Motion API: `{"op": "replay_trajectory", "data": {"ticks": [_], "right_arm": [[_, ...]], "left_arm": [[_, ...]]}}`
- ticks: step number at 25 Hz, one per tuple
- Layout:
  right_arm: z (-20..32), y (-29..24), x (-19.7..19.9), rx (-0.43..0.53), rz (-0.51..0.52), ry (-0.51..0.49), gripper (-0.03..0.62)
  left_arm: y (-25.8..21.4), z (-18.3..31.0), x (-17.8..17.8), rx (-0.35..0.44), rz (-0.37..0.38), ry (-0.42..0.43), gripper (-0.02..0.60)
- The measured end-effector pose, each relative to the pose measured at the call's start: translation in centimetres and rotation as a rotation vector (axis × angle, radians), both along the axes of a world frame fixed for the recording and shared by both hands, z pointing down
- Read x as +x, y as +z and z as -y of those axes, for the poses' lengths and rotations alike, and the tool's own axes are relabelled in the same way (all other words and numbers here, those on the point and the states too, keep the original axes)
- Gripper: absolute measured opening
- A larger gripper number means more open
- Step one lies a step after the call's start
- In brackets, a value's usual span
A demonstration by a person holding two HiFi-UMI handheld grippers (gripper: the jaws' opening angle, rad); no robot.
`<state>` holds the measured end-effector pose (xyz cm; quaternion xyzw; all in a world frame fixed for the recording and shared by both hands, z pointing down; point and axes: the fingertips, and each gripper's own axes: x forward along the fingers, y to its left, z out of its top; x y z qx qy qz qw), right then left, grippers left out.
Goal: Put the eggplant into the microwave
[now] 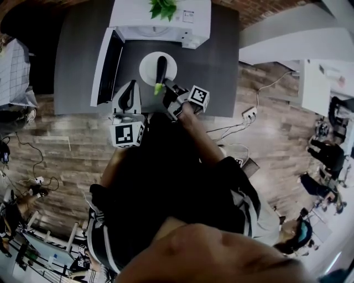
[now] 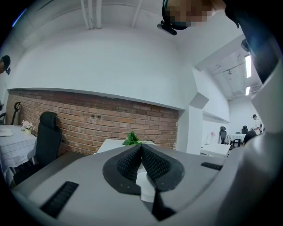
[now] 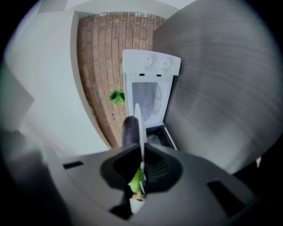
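At twelve o'clock in the head view, a dark grey table (image 1: 77, 55) is carrying a white microwave (image 1: 166, 25). Its door (image 1: 105, 66) is hanging open toward nine o'clock. At the microwave's six o'clock a white plate (image 1: 148, 69) is sitting before the opening; lifted or resting cannot be told. The right gripper (image 1: 168, 87) is pinching the plate's rim at five o'clock, jaws narrow on the thin edge. The left gripper (image 1: 130, 88) is waiting at the plate's eight o'clock, apart from it, jaws pressed together on nothing. The eggplant (image 1: 161, 69) is lying on the plate, green stem toward six o'clock. A leafy plant (image 1: 163, 8) is standing atop the microwave.
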<state>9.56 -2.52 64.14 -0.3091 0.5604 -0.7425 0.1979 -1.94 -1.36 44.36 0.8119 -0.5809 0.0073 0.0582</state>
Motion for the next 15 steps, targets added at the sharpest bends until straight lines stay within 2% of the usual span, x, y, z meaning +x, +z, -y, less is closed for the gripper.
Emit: {"op": "replay_trajectory", "data": {"ticks": [15], "right_arm": [[4.4,1.6,-2.5,-0.008,-0.021,0.057,0.041]], "left_arm": [[0.4,4.0,-2.0,-0.006,-0.043,0.072,0.035]]}}
